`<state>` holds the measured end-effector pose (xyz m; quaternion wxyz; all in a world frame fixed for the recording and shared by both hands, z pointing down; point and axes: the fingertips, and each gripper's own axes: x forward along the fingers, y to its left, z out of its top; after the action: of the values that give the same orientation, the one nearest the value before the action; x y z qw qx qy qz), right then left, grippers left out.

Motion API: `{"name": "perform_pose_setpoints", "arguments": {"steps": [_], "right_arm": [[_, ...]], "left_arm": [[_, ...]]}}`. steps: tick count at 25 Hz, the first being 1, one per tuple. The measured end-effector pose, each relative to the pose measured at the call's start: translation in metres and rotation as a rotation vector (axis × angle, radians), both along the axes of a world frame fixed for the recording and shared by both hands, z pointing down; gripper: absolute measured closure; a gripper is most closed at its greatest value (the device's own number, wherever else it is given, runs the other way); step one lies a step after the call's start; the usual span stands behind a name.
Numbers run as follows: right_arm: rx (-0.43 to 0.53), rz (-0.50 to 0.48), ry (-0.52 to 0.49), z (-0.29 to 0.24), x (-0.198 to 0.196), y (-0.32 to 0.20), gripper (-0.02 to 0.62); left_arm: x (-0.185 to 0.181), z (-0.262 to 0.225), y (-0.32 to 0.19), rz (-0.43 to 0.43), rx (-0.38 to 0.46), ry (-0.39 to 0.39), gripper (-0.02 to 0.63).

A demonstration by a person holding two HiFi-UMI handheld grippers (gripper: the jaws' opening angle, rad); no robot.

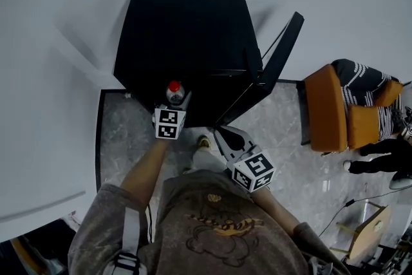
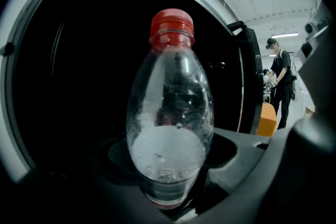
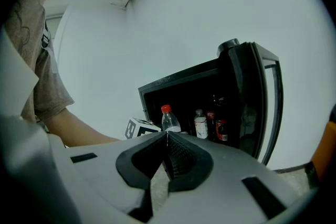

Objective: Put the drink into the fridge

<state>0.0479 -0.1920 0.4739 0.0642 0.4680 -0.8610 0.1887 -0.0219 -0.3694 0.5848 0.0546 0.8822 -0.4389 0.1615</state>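
Head view had the fridge (image 1: 187, 29) with its door (image 1: 273, 67) swung open to the right and the bottle (image 1: 174, 91) at the left end of the fridge's front edge, red cap up, upright. Left gripper (image 1: 172, 106) was clamped on it. The left gripper view showed the jaws set wide around the lower body of the bottle, with the dark fridge interior filling the background. Right gripper (image 3: 167, 155) had its jaws together with nothing between them, and it hung back by the door side, well apart from the bottle. Step in hand looked like insertion: the drink was at the mouth of the fridge and not yet set down on anything. Next move would likely call for pushing forward into a free spot on the left side, keeping the bottle upright, setting its base flat, and only then opening the jaws. The right side of the interior was taken: the right gripper view showed a white-labelled bottle (image 3: 200, 124), a dark bottle (image 3: 211, 115) with a red label, and a can (image 3: 221, 130) near the door edge. Lettering on those labels was too small to read. The held bottle's body was clear, with no readable label. The gripper cubes carried square markers only, no text.
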Motion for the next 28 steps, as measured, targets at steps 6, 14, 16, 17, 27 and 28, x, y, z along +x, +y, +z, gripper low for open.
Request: {"name": "perform_pose_setpoints", "arguments": {"steps": [6, 14, 16, 17, 27, 28], "right_arm": [[-0.01, 0.003, -0.008, 0.002, 0.001, -0.005, 0.575], [-0.025, 0.002, 0.001, 0.01, 0.004, -0.014, 0.575], [-0.028, 0.003, 0.002, 0.012, 0.005, -0.017, 0.575], [-0.028, 0.002, 0.002, 0.012, 0.005, -0.018, 0.575], [-0.032, 0.013, 0.003, 0.019, 0.006, -0.023, 0.575], [-0.035, 0.016, 0.002, 0.02, 0.005, -0.023, 0.575]], "left_arm": [[0.002, 0.01, -0.016, -0.018, -0.006, -0.001, 0.298], [0.002, 0.023, -0.044, -0.05, -0.005, 0.006, 0.298], [0.001, 0.026, -0.051, -0.063, -0.004, 0.007, 0.298], [0.0, 0.027, -0.054, -0.07, -0.004, 0.01, 0.298], [-0.001, 0.043, -0.077, -0.088, 0.009, 0.02, 0.298], [-0.001, 0.042, -0.079, -0.085, 0.009, 0.015, 0.298]]}}
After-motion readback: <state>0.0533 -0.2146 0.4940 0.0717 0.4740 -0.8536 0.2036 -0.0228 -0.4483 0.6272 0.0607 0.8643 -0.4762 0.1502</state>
